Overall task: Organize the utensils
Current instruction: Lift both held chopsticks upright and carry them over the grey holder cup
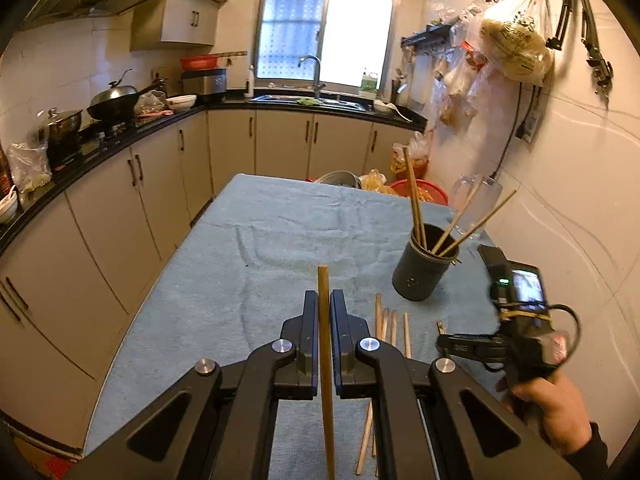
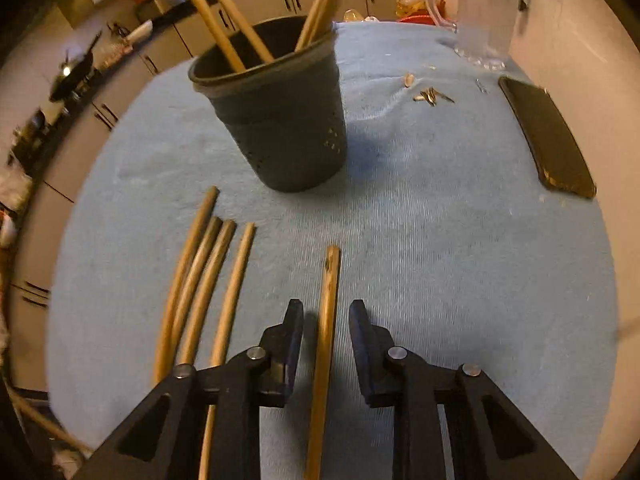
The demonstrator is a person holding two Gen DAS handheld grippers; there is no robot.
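My left gripper [image 1: 324,300] is shut on a wooden chopstick [image 1: 325,344] and holds it above the blue-grey cloth [image 1: 248,248]. A dark utensil cup [image 1: 424,268] with several chopsticks in it stands to the right. The cup [image 2: 280,120] also shows in the right wrist view. My right gripper [image 2: 326,310] is open and low over the cloth, its fingers on either side of one lying chopstick [image 2: 326,320]. Several more chopsticks [image 2: 204,280] lie to its left. The right gripper [image 1: 516,332] shows in the left wrist view, beside loose chopsticks [image 1: 390,328].
A black phone [image 2: 548,140] lies at the cloth's right edge near the wall. A clear glass jug [image 2: 480,8] stands behind the cup. Small seed husks [image 2: 432,96] lie on the cloth. Kitchen counters [image 1: 120,136] and cabinets run along the left and back.
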